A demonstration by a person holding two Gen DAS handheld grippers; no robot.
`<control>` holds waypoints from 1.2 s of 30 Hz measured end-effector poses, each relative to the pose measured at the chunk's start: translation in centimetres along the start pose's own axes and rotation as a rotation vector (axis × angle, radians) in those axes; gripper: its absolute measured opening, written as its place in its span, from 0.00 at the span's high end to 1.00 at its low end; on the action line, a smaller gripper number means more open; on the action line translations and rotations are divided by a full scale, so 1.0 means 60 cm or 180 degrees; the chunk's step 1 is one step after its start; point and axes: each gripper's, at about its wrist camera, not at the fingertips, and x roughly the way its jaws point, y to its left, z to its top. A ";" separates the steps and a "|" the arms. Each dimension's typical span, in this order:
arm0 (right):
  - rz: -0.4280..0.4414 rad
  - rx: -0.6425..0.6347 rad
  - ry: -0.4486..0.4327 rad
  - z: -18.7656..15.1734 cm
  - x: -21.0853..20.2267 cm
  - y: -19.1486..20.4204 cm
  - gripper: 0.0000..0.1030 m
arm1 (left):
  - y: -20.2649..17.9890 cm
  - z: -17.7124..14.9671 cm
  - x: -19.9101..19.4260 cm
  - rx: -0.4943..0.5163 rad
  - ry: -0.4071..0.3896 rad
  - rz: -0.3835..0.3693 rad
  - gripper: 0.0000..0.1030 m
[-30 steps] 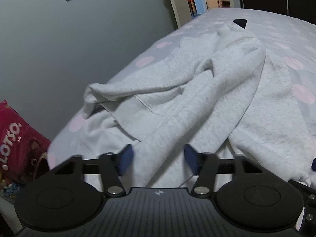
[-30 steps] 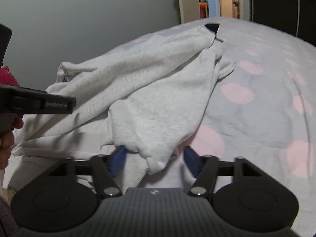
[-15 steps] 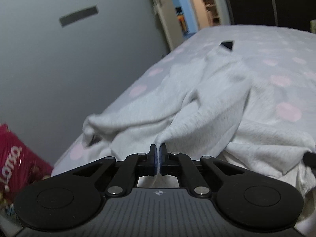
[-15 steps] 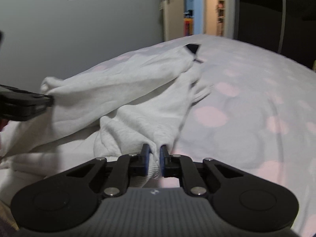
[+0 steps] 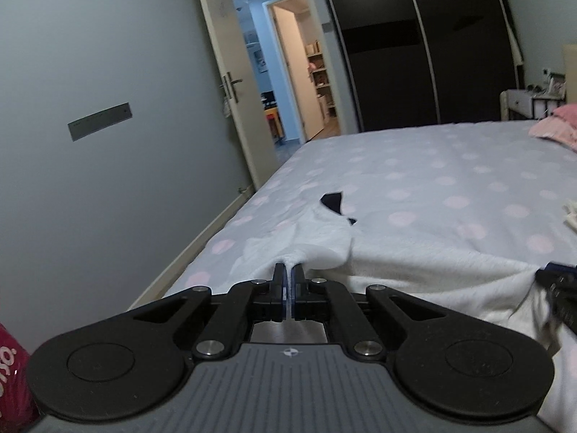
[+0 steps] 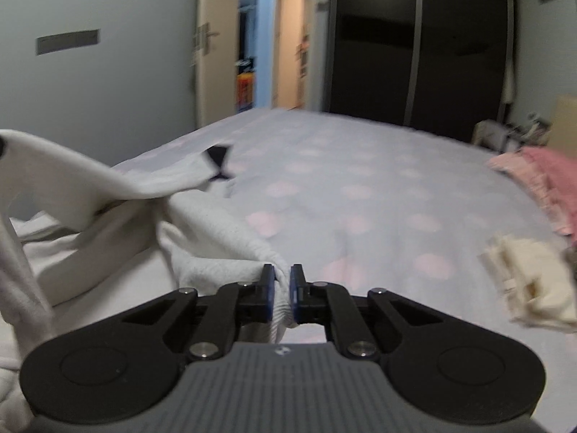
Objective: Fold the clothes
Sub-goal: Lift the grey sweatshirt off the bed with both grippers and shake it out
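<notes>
Before you lies the bed (image 5: 450, 176), covered with a pale sheet printed with pink dots. On it rests the white garment (image 5: 414, 267), its near edge raised off the sheet, its dark neck patch (image 5: 333, 202) toward the far end. Pink clothes (image 6: 548, 176) lie at the right edge, and a cream folded item (image 6: 530, 285) nearer you.

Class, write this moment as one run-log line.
left gripper: shut on white sweatshirt | right gripper: shut on white sweatshirt | garment lifted between both over polka-dot bed
</notes>
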 end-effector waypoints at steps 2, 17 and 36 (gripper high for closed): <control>-0.0153 0.0041 -0.0050 0.012 -0.018 -0.040 0.94 | -0.004 0.009 -0.015 -0.0010 -0.0045 -0.0067 1.00; -0.0025 0.0098 0.0413 0.022 -0.110 -0.217 0.95 | -0.061 0.076 -0.054 0.0258 -0.0299 -0.0428 1.00; 0.0629 -0.0376 0.1139 -0.048 0.156 -0.136 0.19 | 0.115 -0.014 0.108 -0.0127 0.0013 0.0820 1.00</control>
